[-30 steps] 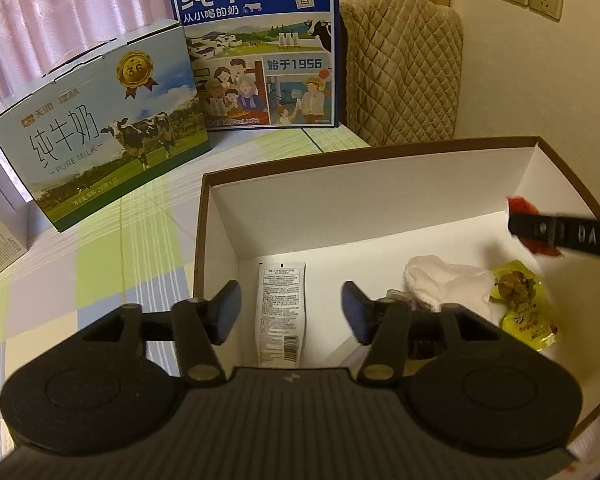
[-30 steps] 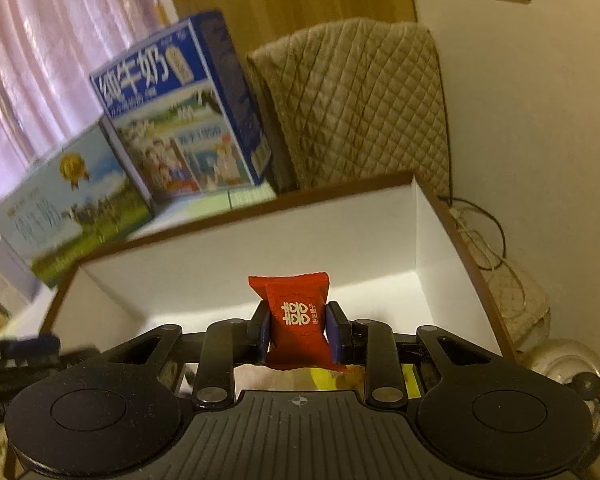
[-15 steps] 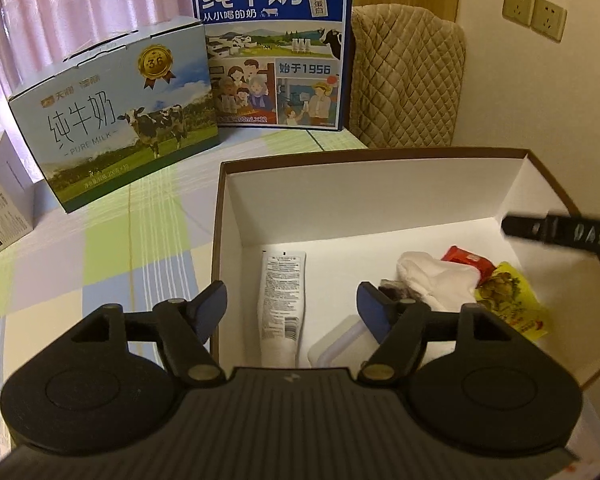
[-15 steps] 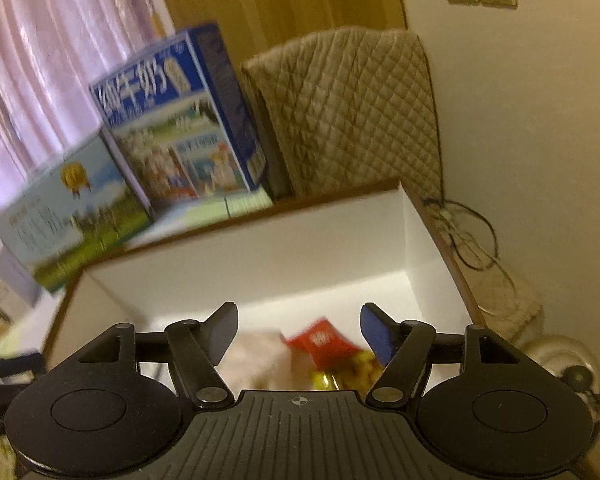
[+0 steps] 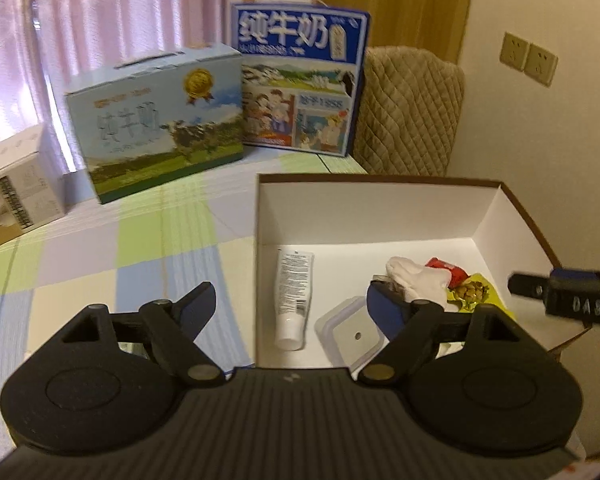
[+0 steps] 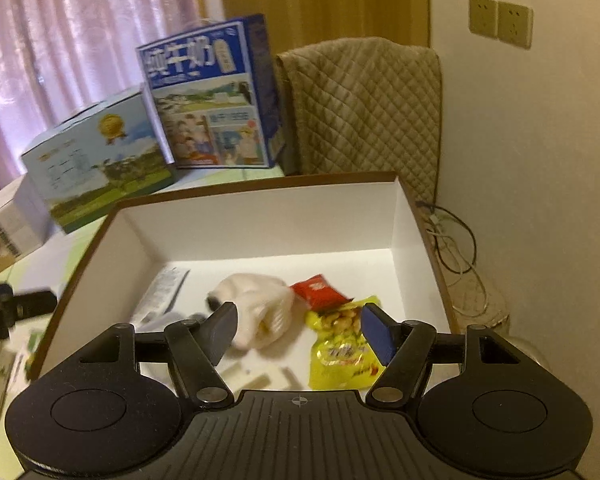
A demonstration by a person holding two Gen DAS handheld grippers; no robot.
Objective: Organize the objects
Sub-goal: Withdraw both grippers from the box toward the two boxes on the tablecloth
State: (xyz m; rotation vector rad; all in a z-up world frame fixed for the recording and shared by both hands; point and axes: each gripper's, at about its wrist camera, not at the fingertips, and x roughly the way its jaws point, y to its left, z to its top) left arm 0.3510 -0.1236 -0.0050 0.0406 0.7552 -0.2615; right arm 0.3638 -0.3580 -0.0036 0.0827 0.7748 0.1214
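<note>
1. Reading both wrist views, I find the left claw (image 5: 290,306) spread wide with nothing between its fingers, held over the near-left wall of the open box (image 5: 380,216).
2. I find the right claw (image 6: 298,330) likewise spread and empty, held above the near part of the box (image 6: 268,220). Its housing also shows at the right edge of the left view (image 5: 572,296).
3. Box position: on the counter (image 5: 140,256), which is covered in a checked cloth, toward its right edge.
4. Box contents, left to right:
   - white tube (image 5: 294,298), lying along the left wall, cap toward the near side;
   - clear lidded container (image 5: 350,334), near side, just beside the tube;
   - white cloth bundle (image 6: 260,312), centre;
   - red packet (image 6: 318,290), touching the bundle on its right;
   - yellow snack pouch (image 6: 340,354), nearer than the red packet, overlapping its edge.
5. Far edge of the counter: two milk cartons (image 5: 156,120) (image 5: 300,84) stand upright, with a small white carton (image 5: 16,192) at the left edge.
</note>
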